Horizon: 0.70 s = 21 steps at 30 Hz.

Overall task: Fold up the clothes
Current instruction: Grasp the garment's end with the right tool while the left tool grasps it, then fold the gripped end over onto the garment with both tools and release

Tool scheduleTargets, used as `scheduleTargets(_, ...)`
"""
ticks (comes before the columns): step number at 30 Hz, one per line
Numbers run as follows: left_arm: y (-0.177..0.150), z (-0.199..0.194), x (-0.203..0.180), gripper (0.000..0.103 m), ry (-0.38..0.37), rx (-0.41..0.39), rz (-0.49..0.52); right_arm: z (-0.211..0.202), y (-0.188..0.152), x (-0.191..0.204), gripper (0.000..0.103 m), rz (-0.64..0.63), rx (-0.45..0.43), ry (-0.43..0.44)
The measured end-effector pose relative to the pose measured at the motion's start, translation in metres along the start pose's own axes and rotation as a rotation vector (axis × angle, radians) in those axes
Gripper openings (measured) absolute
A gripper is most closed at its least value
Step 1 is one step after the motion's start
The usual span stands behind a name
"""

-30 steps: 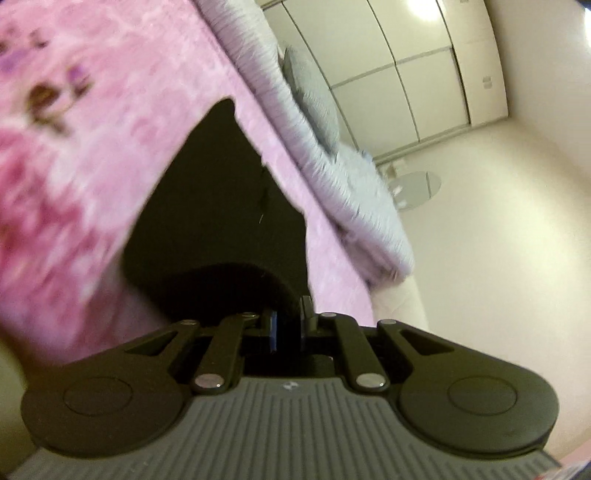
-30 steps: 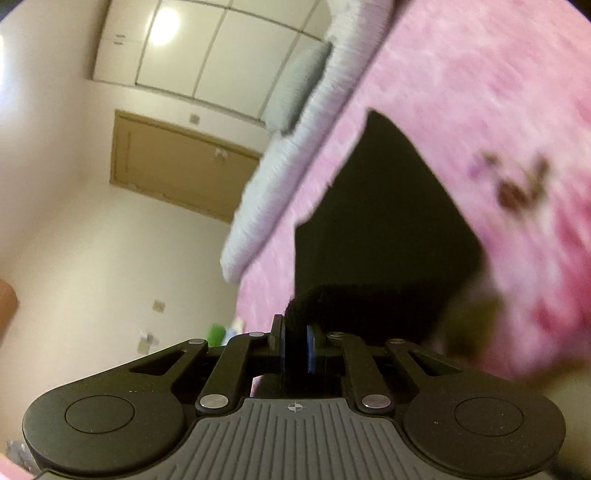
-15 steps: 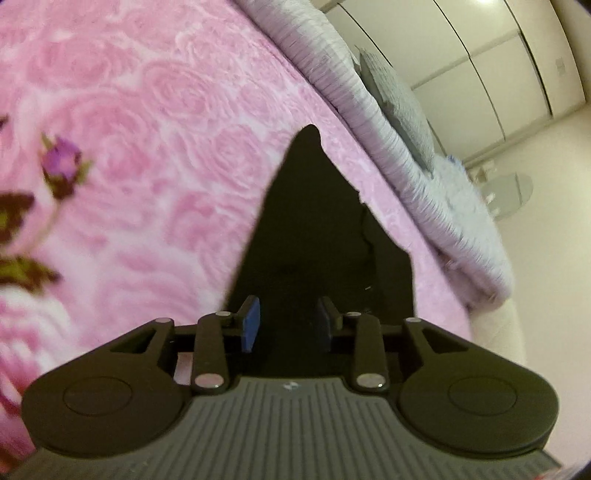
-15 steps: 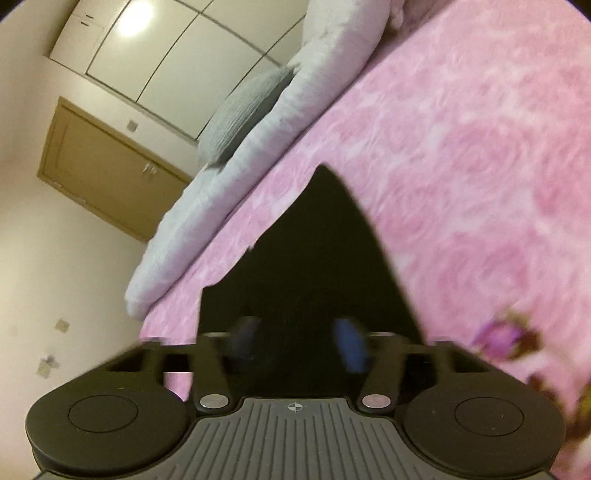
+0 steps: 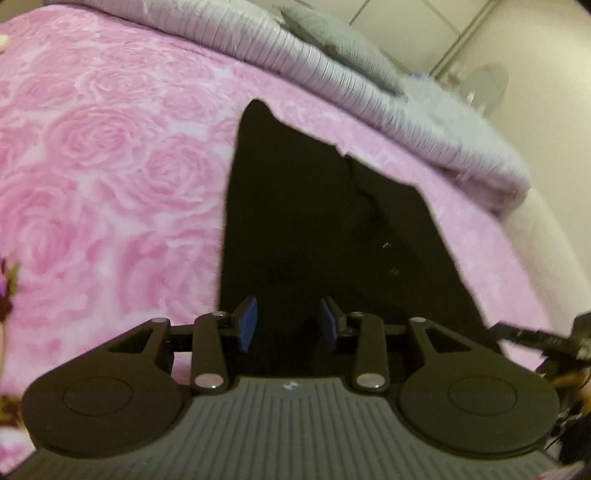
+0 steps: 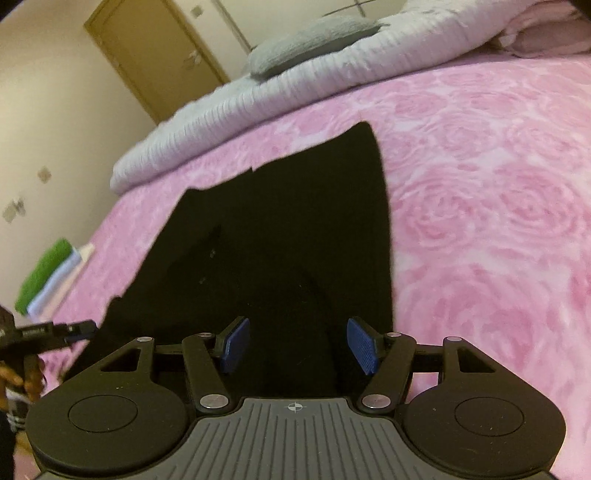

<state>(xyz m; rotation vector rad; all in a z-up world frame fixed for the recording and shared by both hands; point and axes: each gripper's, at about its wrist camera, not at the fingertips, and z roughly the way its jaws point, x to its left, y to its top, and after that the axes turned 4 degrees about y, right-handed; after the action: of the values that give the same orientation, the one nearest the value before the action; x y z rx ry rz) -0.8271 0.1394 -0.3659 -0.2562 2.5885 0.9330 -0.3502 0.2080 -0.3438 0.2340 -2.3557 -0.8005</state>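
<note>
Bedroom; pink rose bedspread [image 5: 110,155], grey pillow [image 6: 310,40], door [image 6: 155,55]

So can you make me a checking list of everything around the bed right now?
Surface: pink rose-patterned bedspread, fairly smooth.
Job's things: black garment lying flat on the bedspread, tapering to a point at its far end.
Clutter: stack of folded cloths, green on top, beside the bed; grey pillow on a pale rolled quilt.
Grippers: left tool and right tool both open over the garment's near edge; the left's jaws have just been opening, cloth below them but not pinched.
Cables: nothing seen.
Surroundings: wooden door, cream walls, panelled wardrobe.
</note>
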Motion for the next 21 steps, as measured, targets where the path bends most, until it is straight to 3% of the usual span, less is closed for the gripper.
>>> scheduleTargets(2,-0.002,0.003,-0.003,0.031,-0.015,0.008,0.022,0.007,0.000,0.002,0.062,-0.025,0.030,0.007)
scheduleTargets(3,-0.003,0.003,-0.004,0.030,-0.027,0.005,0.035,0.009,-0.001,0.005,0.056,-0.041,0.043,0.010)
scheduleTargets(5,-0.006,0.001,-0.008,0.012,-0.021,-0.013,0.082,0.013,-0.003,0.011,0.020,-0.089,0.067,0.000)
scheduleTargets(8,-0.007,-0.003,-0.010,0.009,-0.015,-0.039,0.123,0.011,-0.004,0.020,0.008,-0.159,0.059,-0.041)
scheduleTargets(14,0.008,-0.018,-0.016,0.008,-0.040,-0.177,0.165,-0.011,0.007,0.032,0.007,-0.208,-0.089,-0.075)
scheduleTargets(21,0.018,0.022,-0.014,0.009,0.021,-0.117,0.172,0.020,0.011,0.024,0.007,-0.197,-0.056,-0.159)
